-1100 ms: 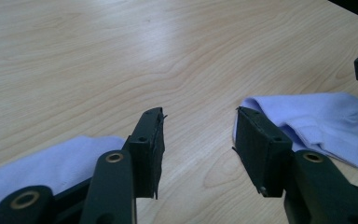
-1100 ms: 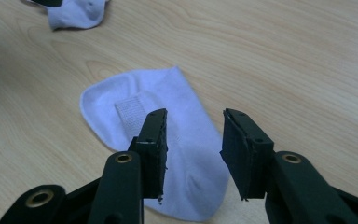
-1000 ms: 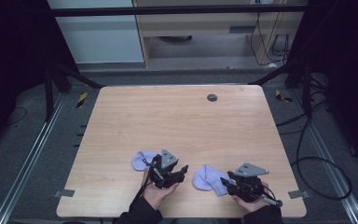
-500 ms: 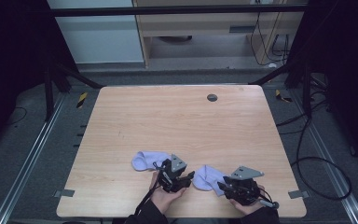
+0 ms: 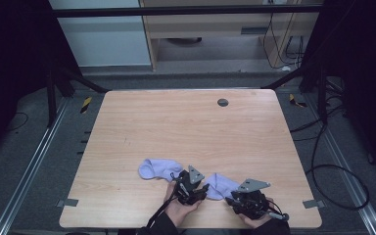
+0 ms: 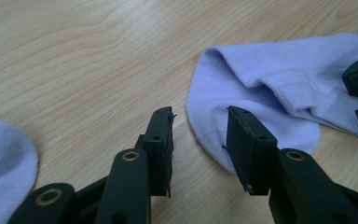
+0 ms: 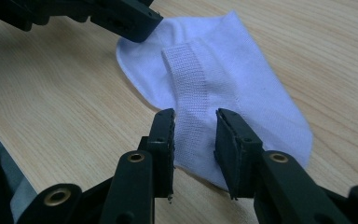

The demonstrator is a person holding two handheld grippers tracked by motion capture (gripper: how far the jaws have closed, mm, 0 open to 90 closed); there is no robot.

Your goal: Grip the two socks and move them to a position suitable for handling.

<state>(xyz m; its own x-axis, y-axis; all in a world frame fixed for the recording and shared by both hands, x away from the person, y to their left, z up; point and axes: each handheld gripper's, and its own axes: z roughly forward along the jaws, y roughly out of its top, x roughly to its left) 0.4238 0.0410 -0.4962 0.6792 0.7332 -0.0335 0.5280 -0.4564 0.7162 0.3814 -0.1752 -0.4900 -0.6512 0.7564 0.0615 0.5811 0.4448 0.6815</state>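
High view: two lilac socks lie apart near the counter's near edge, unpaired. Left gripper and right gripper, fingers half open and closing, straddle the right sock, ungripped; left sock waits.

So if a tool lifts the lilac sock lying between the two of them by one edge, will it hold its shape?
Probably not. The sock lies flat and creased with a folded cuff, so it likely droops. It looks thin and light. The knit should grip the tool pads, not slip.
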